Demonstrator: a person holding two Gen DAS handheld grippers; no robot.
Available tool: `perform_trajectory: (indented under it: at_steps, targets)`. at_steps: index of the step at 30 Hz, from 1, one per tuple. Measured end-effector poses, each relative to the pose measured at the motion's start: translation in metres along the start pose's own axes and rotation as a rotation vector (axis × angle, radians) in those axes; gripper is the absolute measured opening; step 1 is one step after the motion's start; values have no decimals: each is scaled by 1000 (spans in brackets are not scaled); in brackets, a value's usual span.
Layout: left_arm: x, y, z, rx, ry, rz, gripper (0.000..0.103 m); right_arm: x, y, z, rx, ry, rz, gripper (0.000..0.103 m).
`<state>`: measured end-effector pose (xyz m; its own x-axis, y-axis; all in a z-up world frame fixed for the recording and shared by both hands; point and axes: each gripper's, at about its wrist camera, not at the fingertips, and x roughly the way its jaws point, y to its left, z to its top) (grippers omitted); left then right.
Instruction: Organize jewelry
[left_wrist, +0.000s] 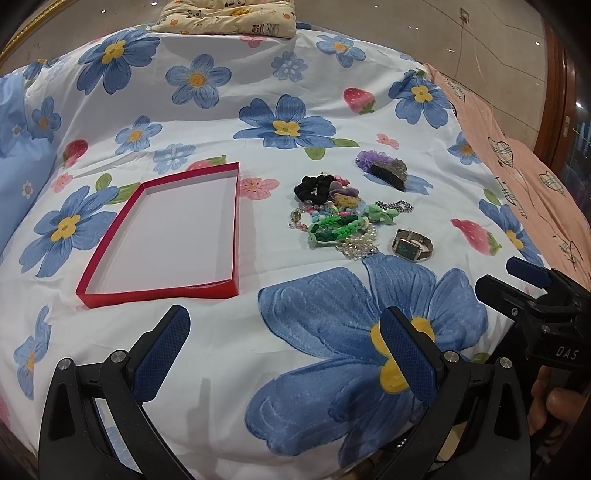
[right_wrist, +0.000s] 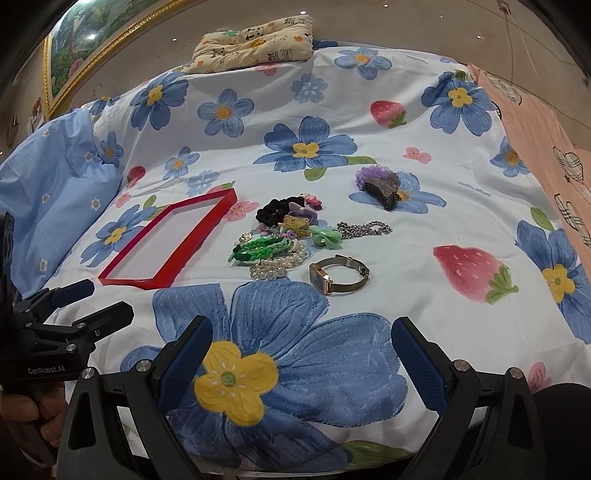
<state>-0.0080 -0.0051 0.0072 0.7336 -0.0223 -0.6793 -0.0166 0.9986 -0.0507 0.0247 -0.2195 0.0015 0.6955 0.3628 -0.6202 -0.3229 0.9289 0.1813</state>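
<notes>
**A:** Item one, your tongs?

**B:** My left gripper (left_wrist: 284, 332) has its jaws spread wide, nothing between them, over the flowered bedspread (left_wrist: 207, 110). My right gripper (right_wrist: 301, 343) likewise gapes empty above a large blue flower print.

**A:** What does each view add?

**B:** The left view catches the right gripper at its right edge, and the green face of the watch (left_wrist: 413, 245). The right view shows that watch (right_wrist: 338, 275) edge-on, with its mesh band, plus a gilt-framed painting (right_wrist: 92, 40) on the wall.

**A:** Item two, the jewelry?

**B:** One heap (left_wrist: 338, 223), mid-bed: black scrunchie (left_wrist: 312, 188), green braided bands (left_wrist: 340, 227), pearl strands (left_wrist: 360, 245), coloured beads, a green bow clip (right_wrist: 325, 236), silver chain (right_wrist: 365, 229). The watch lies just beside it; a dark claw clip (left_wrist: 389, 173) against a purple scrunchie (left_wrist: 367, 158) sits apart, farther back.

**A:** Item three?

**B:** A red tray (left_wrist: 155, 291), shallow, white inside, empty, left of the heap.
</notes>
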Motion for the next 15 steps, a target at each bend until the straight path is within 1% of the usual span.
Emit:
perform_trajectory:
  at_steps: [8, 15]
  targets:
    - [-1, -3, 1, -1, 1, -1, 103, 0, 0, 1, 0, 0, 8, 99]
    - [5, -8, 5, -5, 14, -32, 103, 2, 1, 1, 1, 4, 9, 99]
